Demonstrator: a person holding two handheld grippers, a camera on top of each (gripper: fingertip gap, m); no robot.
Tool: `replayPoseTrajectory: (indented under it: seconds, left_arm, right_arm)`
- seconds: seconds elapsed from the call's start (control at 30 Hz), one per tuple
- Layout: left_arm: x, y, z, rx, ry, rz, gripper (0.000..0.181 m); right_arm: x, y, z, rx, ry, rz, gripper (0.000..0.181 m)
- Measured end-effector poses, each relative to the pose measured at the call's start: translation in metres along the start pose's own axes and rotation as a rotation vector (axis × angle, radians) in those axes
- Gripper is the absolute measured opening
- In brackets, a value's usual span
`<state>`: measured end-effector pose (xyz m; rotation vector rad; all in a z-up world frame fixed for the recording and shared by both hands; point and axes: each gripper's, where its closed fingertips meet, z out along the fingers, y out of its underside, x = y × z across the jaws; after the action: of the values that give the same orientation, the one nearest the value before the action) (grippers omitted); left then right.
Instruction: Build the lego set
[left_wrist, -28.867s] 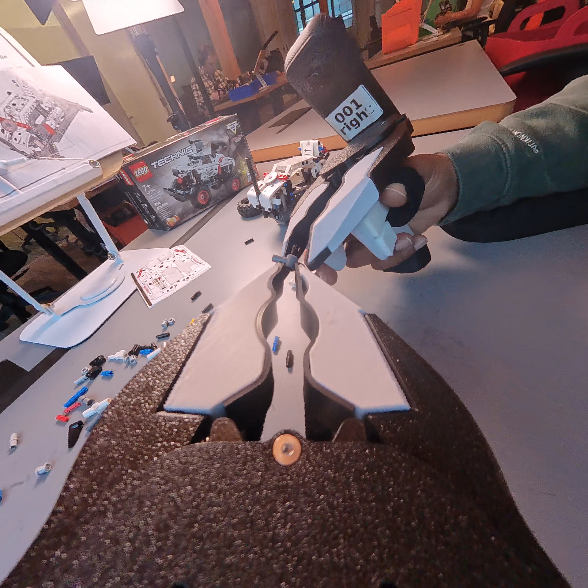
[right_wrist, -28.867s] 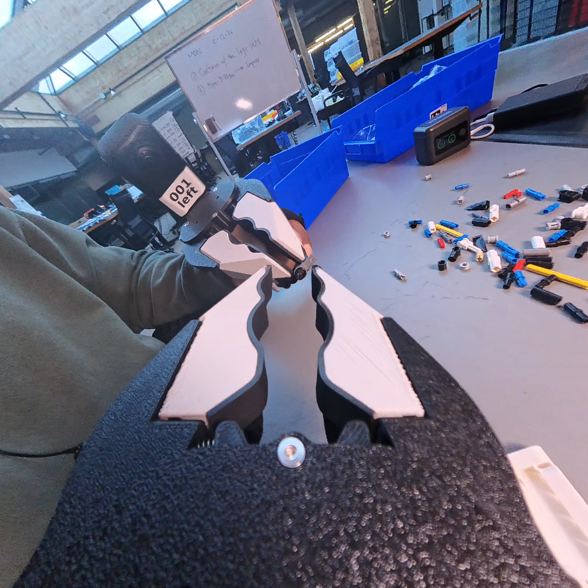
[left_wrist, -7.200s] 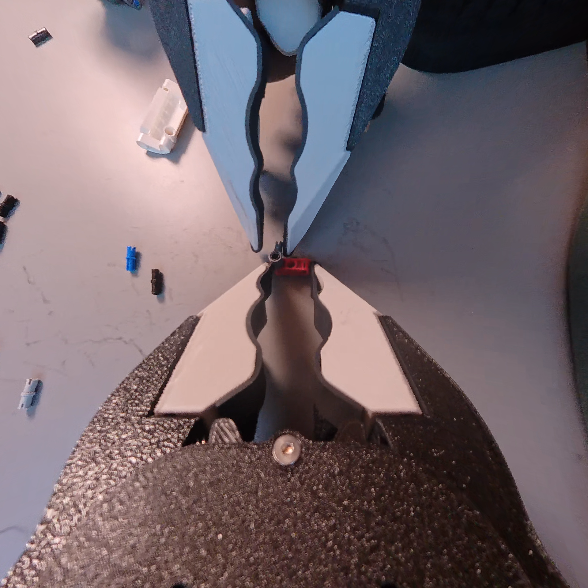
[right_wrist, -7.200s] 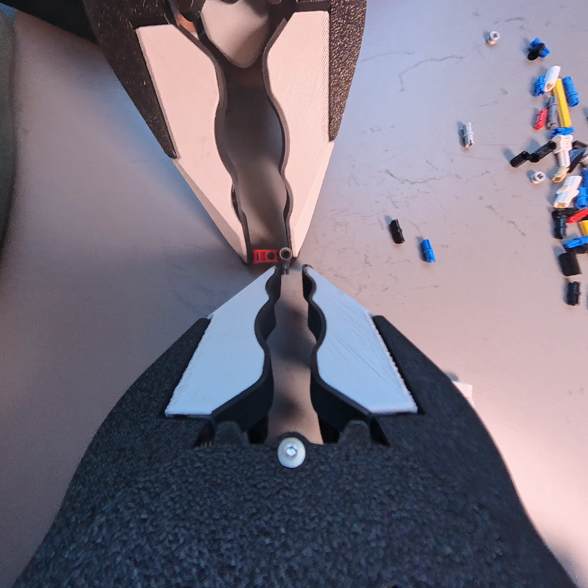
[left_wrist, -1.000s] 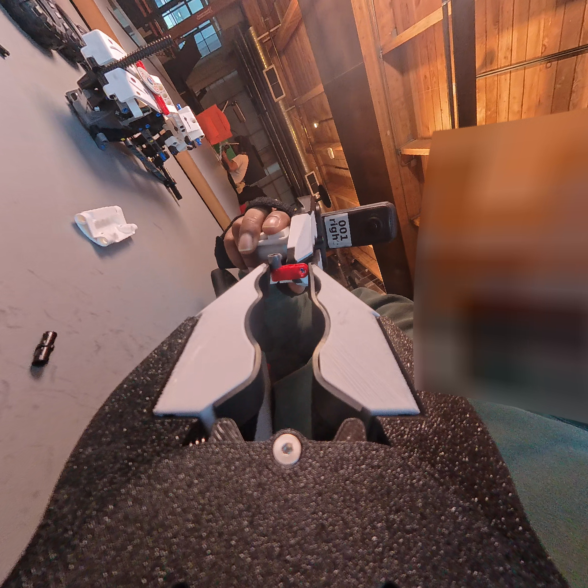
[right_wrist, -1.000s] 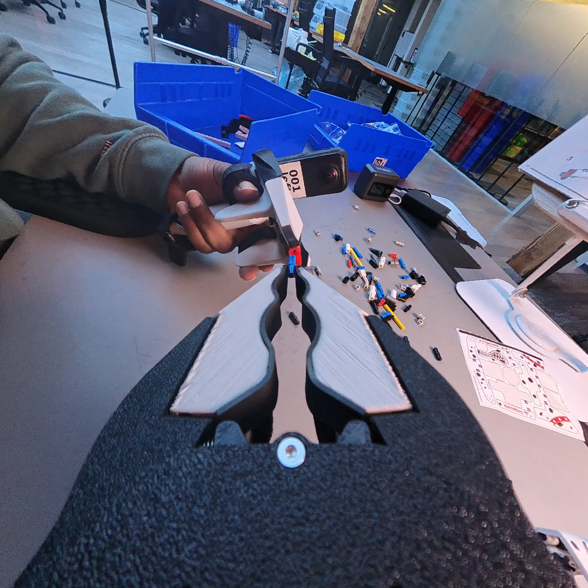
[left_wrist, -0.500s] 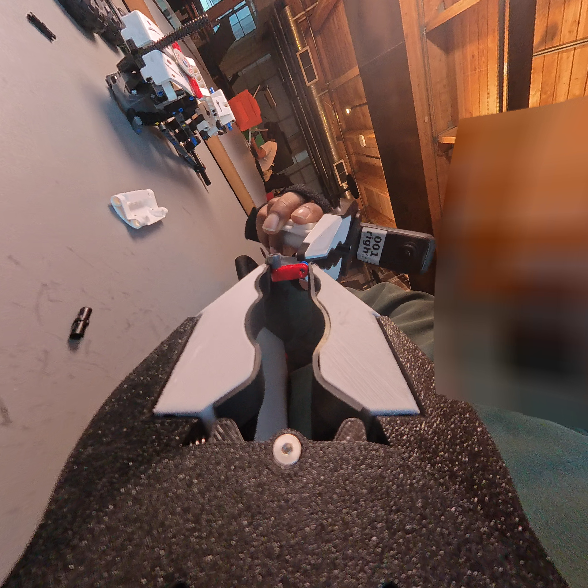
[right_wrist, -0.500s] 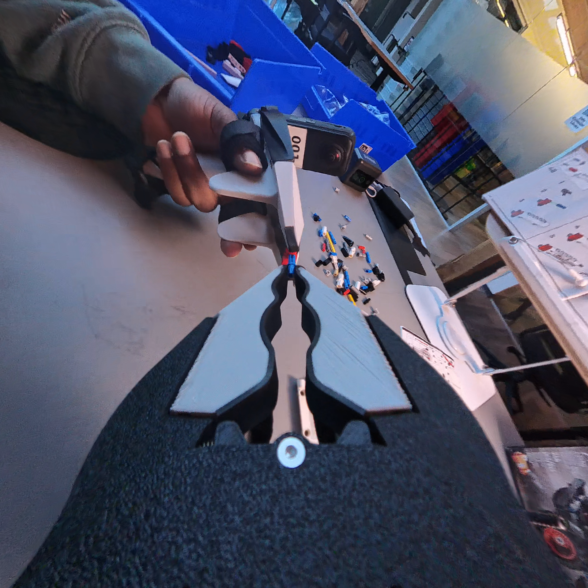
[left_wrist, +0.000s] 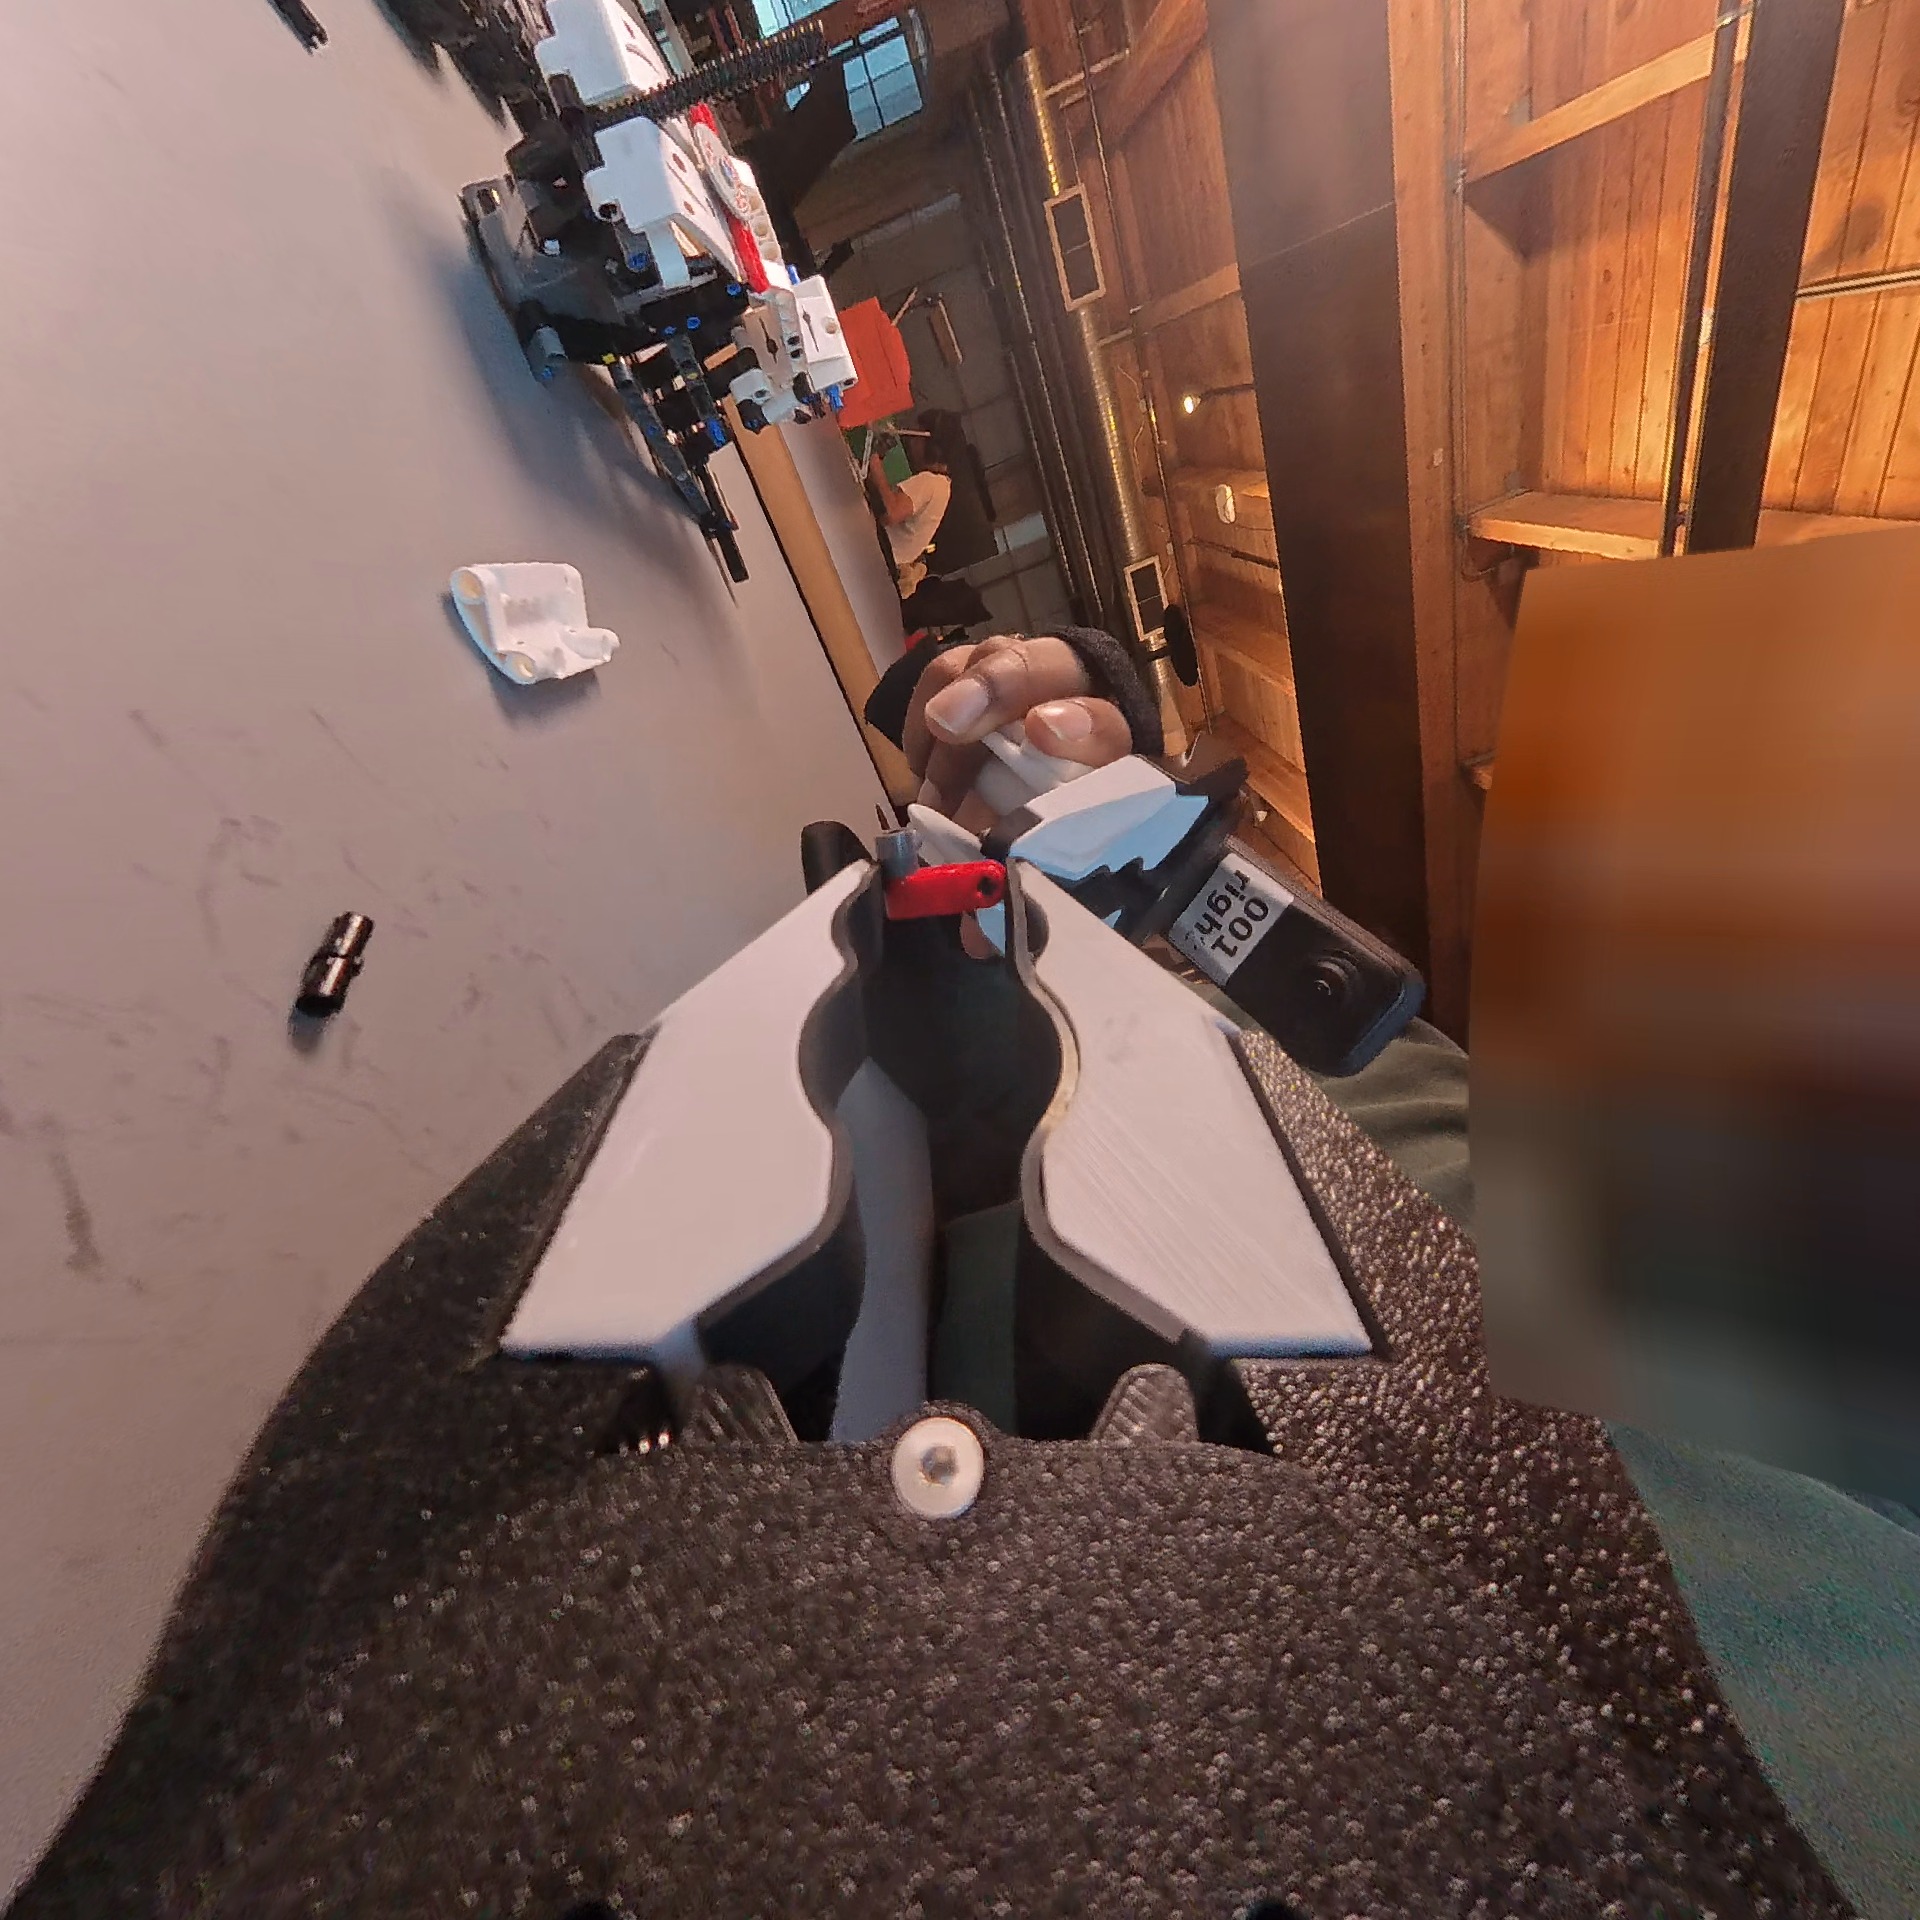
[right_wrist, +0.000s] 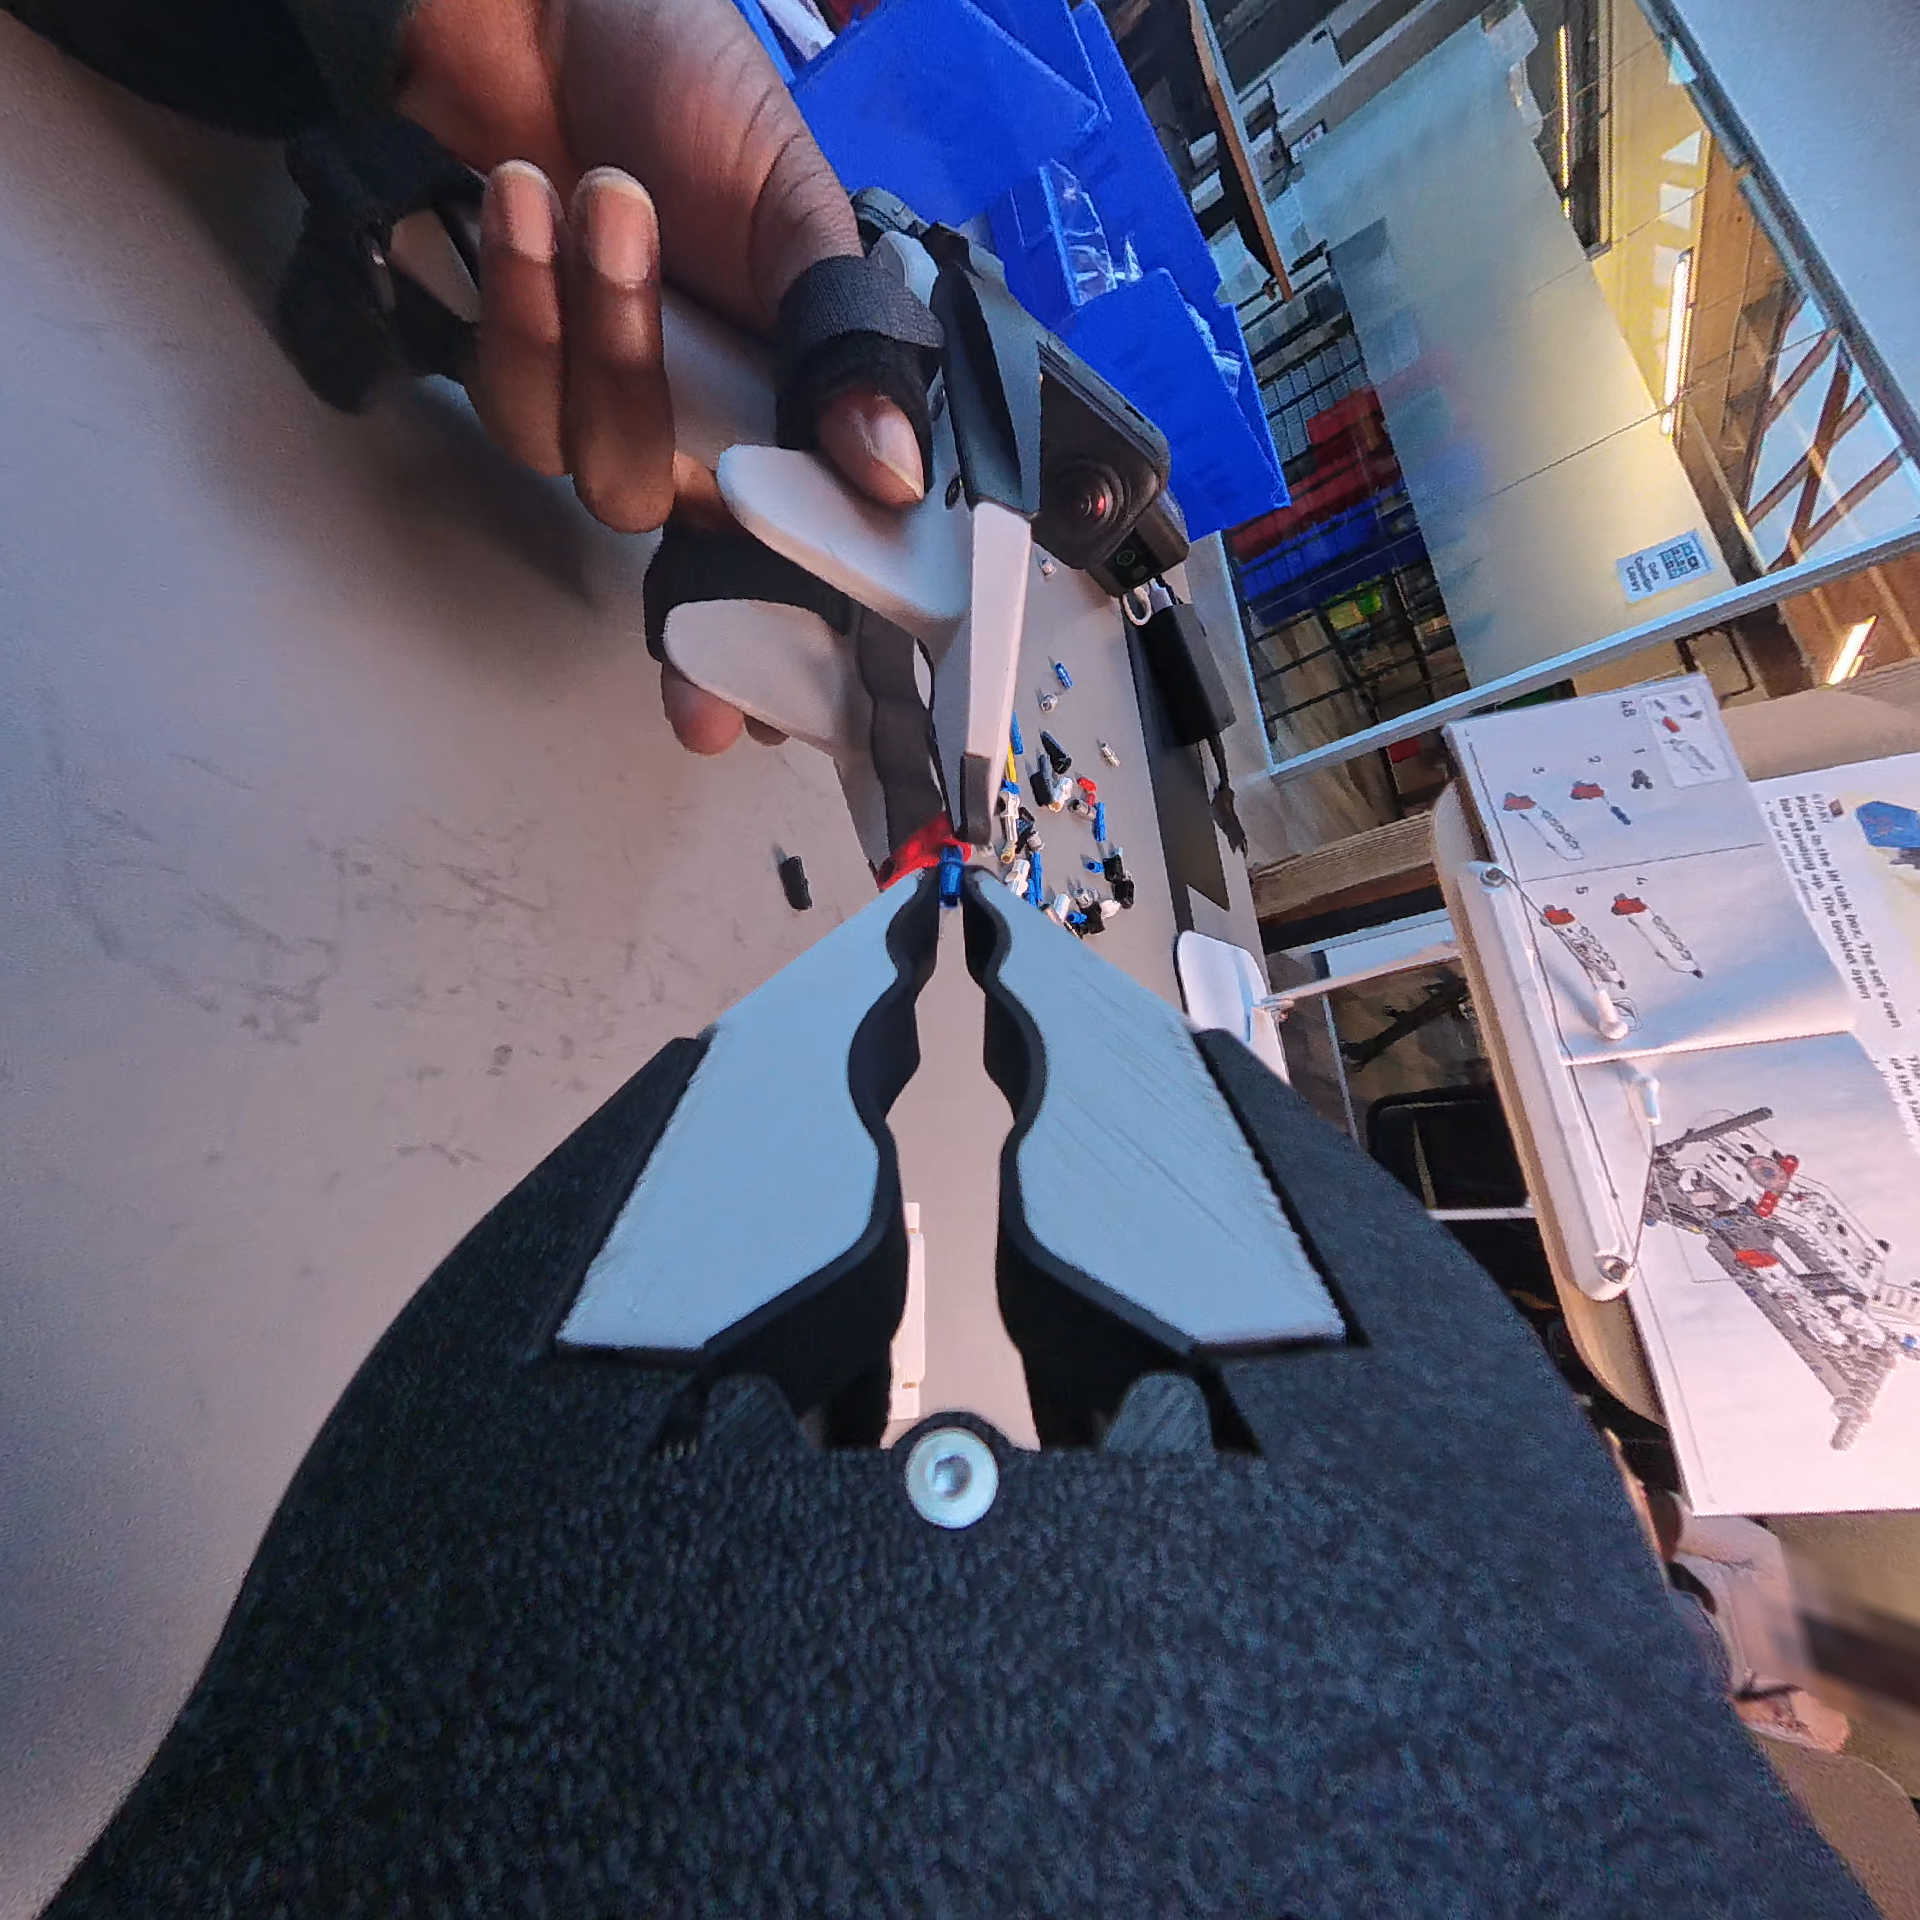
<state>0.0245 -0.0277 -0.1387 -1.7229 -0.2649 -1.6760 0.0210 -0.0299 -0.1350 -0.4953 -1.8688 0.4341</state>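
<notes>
My left gripper (left_wrist: 943, 896) is shut on a small red lego piece (left_wrist: 945, 891) with a grey pin (left_wrist: 899, 850) standing out of one end. My right gripper (right_wrist: 948, 902) is shut on a small blue pin (right_wrist: 948, 883) at its very tips. The two grippers meet tip to tip above the table, and the blue pin touches the red piece (right_wrist: 912, 857). The right gripper (left_wrist: 935, 826) shows beyond the red piece, held by a hand. The left gripper (right_wrist: 951, 826) shows in the right wrist view, also held by a hand.
A partly built white and black truck (left_wrist: 665, 208) stands at the far side of the grey table. A white panel piece (left_wrist: 530, 623) and a black pin (left_wrist: 332, 961) lie loose. A heap of small parts (right_wrist: 1060, 821), blue bins (right_wrist: 1039, 156) and an instruction booklet on a stand (right_wrist: 1662, 987) are also in view.
Both grippers have rolled and drawn closer together, so the table now tilts steeply in both views. They stay tip to tip, each still holding its piece.
</notes>
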Motion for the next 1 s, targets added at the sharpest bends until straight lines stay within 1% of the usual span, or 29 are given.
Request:
replayPoseTrajectory:
  seconds: [0.03,0.17,0.53,0.7,0.83,0.93,1.0]
  left_arm:
    - [-0.001,-0.001,0.0,0.006,-0.005,-0.001,0.023]
    - [-0.002,0.0,-0.001,0.017,-0.001,-0.006,0.022]
    - [-0.003,-0.003,-0.002,0.042,-0.019,0.028,0.023]
    - [-0.005,-0.007,-0.004,0.055,-0.053,0.067,0.023]
    - [0.014,-0.013,-0.004,0.076,0.032,0.1,0.023]
    - [0.023,-0.011,-0.003,0.082,0.071,0.121,0.024]
    - [0.033,-0.013,-0.006,0.105,0.108,0.152,0.031]
  right_arm:
    - [0.0,0.001,0.001,-0.009,0.009,-0.015,0.004]
    - [-0.001,0.0,0.004,0.017,0.012,0.019,0.004]
    - [0.0,-0.001,0.008,0.089,-0.022,0.22,0.003]
    - [0.002,0.002,0.013,0.115,-0.036,0.333,0.003]
    - [0.014,-0.01,0.007,0.189,-0.012,0.424,0.004]
    - [0.018,-0.016,0.001,0.247,-0.033,0.494,0.004]
    - [0.021,-0.019,-0.004,0.289,-0.045,0.538,0.004]
